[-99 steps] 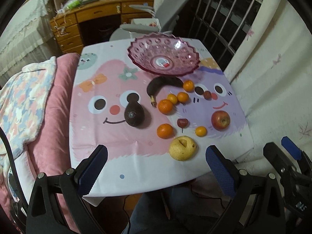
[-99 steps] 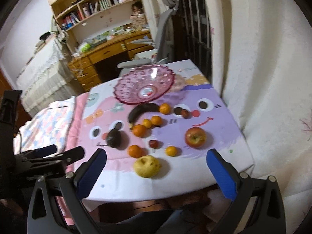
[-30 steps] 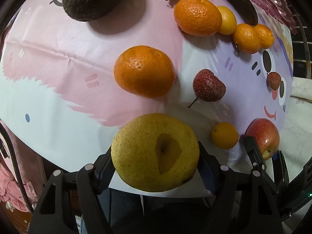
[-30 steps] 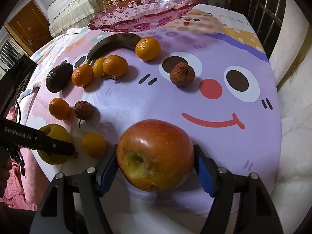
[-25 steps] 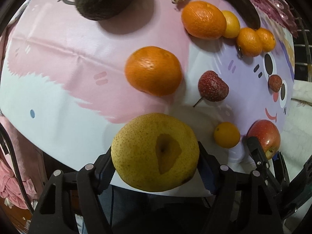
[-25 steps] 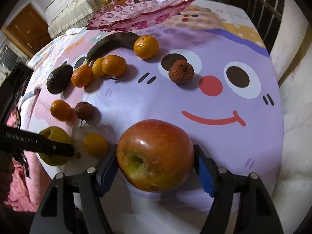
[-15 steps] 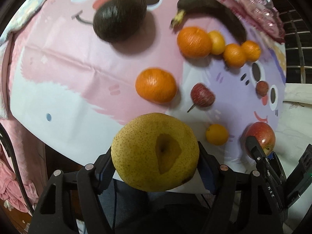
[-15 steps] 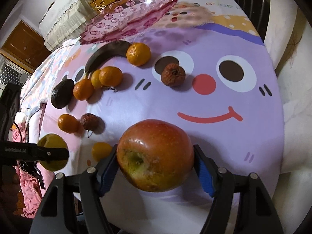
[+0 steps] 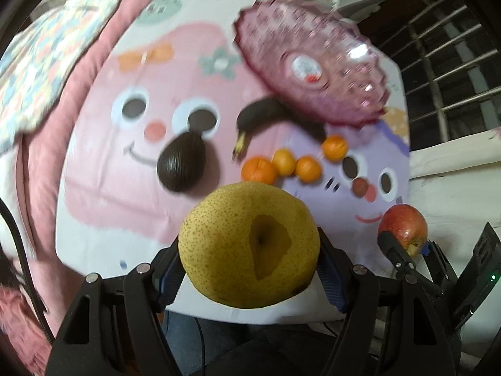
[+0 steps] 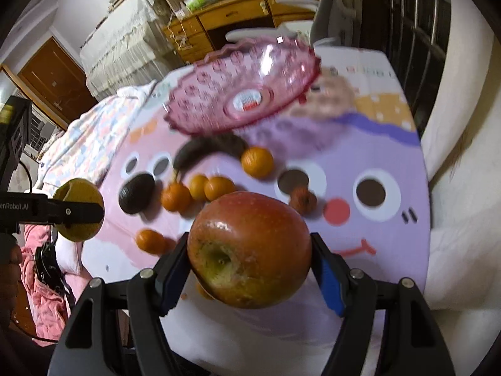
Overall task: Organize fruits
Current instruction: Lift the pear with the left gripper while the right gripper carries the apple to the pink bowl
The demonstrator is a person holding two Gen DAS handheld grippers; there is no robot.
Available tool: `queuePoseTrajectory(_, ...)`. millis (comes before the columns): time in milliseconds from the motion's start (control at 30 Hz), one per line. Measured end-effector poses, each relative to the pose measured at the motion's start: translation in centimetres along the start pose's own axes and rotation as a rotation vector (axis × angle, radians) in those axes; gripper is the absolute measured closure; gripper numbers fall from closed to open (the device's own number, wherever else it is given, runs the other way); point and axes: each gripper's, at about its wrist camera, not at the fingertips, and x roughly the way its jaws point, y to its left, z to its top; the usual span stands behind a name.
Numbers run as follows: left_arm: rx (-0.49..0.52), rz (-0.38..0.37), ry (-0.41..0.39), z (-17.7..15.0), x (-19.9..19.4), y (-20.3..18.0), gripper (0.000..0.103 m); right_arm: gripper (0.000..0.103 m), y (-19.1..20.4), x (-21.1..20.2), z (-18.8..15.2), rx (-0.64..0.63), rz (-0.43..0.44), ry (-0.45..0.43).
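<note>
1. The left gripper (image 9: 250, 274) is squeezed tight on the pear (image 9: 249, 244). One blue pad sits on each side of the fruit, so it cannot roll out.

2. The pear is up in the air, above the near edge of the table (image 9: 94, 241). It touches nothing but the pads. Its dimple end faces the camera.

3. The right gripper (image 10: 249, 269) is clamped on the apple (image 10: 249, 249) the same way, one pad on each side. The apple is off the table too (its stem dip points at the camera).

4. Both fruits are big and round. I think that is why each one is gripped across its middle, where it is widest and the hold is steady.

5. Further out lie the small fruits. Some oranges (image 10: 198, 189) sit close together in a bunch, one more orange sits nearer the table edge, and a wrinkly red fruit (image 10: 302, 200) is by itself.

6. A dark avocado (image 9: 181, 163) lies off to the left. A black banana (image 9: 260, 116) curves just in front of the bowl.

7. The pink bowl (image 10: 241, 87) stands at the far end of the table, and I see no fruit in it. It looks like the home for all the fruit, so both hands probably need to carry their loads over the small fruits to reach it.

8. The pictures are a bit blurry, so tiny things are hard to tell.
</note>
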Motion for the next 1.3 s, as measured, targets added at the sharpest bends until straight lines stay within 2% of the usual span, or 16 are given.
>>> queuePoseTrajectory(300,0.138,-0.017,-0.101,5.8,-4.6,-0.6,0.031,0.031,2.1,-2.3,4.4,0.019,-0.029,-0.107)
queuePoseTrajectory(633,0.228,-0.029,-0.177,12.1,-6.0,-1.1,0.03,0.031,3.7,-2.0,9.7,0.07,-0.065,-0.189)
queuePoseTrajectory(833,0.288,-0.063,-0.207,15.6,-4.3,-2.0,0.03,0.031,3.7,-0.3,12.3,0.074,-0.073,-0.202)
queuePoseTrajectory(933,0.305,-0.105,-0.212,17.3,-2.5,-2.2,0.03,0.031,3.5,1.1,13.3,0.07,-0.07,-0.187)
queuePoseTrajectory(1133,0.318,-0.154,-0.219,19.4,1.5,-2.6,0.03,0.031,2.5,5.2,14.5,0.091,-0.073,-0.117)
queuePoseTrajectory(1300,0.315,-0.133,-0.185,21.1,5.3,-3.1,0.03,0.031,1.9,8.9,15.2,0.085,-0.086,-0.048)
